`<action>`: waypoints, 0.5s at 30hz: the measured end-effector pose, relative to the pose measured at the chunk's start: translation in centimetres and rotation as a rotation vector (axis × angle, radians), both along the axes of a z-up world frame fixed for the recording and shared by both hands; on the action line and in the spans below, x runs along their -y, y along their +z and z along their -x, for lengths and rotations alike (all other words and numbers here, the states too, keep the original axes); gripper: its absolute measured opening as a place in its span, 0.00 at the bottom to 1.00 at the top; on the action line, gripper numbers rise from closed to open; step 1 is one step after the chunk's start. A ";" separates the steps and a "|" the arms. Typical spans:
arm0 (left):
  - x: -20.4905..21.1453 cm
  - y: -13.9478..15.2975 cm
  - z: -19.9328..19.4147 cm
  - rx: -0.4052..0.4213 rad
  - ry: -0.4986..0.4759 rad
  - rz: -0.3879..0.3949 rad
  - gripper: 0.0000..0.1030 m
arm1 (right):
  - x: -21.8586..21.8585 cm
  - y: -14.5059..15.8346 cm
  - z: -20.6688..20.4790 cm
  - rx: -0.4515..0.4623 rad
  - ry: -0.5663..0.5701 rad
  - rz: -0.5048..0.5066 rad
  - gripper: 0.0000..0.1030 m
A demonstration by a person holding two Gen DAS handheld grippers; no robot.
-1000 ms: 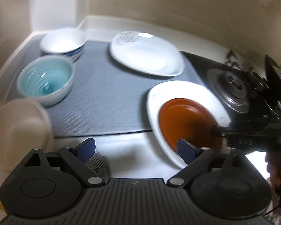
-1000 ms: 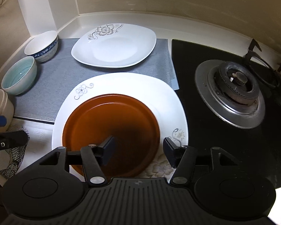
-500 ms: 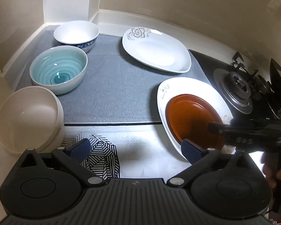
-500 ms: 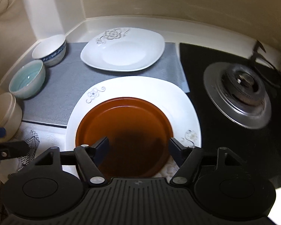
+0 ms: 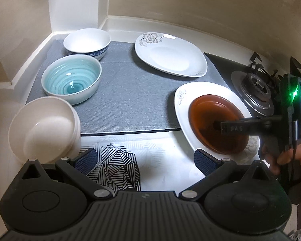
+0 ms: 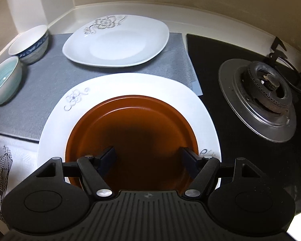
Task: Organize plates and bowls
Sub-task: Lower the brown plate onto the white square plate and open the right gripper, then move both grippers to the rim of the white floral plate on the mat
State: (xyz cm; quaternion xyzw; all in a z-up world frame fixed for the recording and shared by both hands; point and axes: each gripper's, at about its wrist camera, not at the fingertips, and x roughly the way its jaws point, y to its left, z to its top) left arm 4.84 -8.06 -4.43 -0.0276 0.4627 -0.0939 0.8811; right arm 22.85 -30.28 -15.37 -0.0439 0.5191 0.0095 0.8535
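Observation:
A brown round plate (image 6: 130,136) lies on a white square plate (image 6: 130,84) with a flower print, at the grey mat's right end. My right gripper (image 6: 148,154) hovers open just over the brown plate's near half, with nothing pressed between its pads. In the left wrist view its finger (image 5: 240,128) reaches over that plate. A second white flower plate (image 6: 116,42) lies behind. Along the left stand a blue-patterned white bowl (image 5: 87,44), a teal bowl (image 5: 72,80) and stacked cream bowls (image 5: 42,128). My left gripper (image 5: 145,159) is wide open over the patterned cloth, holding nothing.
A gas burner (image 6: 258,100) on a black hob sits right of the plates. The grey mat (image 5: 130,100) covers the counter's back part and a black-and-white patterned cloth (image 5: 120,166) its front. Walls close the back and left. A person's hand (image 5: 281,156) grips the right tool.
My right gripper has sunk closer to the brown plate and its jaws have spread wider. The left wrist view has gone from blurred to steady, and the cream bowls show more fully.

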 end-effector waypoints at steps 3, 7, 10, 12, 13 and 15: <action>-0.5 0.0 -0.3 -0.008 0.015 0.023 1.00 | 0.4 0.8 0.2 -0.003 -0.031 -0.032 0.74; -1.0 0.3 -0.9 -0.008 0.023 0.064 1.00 | 0.3 2.8 1.4 0.012 -0.043 -0.055 0.76; -1.1 0.8 -1.3 0.010 0.014 0.079 1.00 | 0.1 4.5 2.3 0.042 -0.044 -0.063 0.79; -1.1 1.2 -1.6 0.026 0.005 0.089 1.00 | 0.0 5.7 2.6 0.063 -0.047 -0.066 0.80; -1.1 1.4 -1.8 0.030 0.005 0.094 1.00 | 0.0 6.3 2.8 0.072 -0.047 -0.070 0.81; -1.1 2.0 -2.6 0.031 0.010 0.115 1.00 | 0.1 7.6 2.8 0.086 -0.045 -0.081 0.82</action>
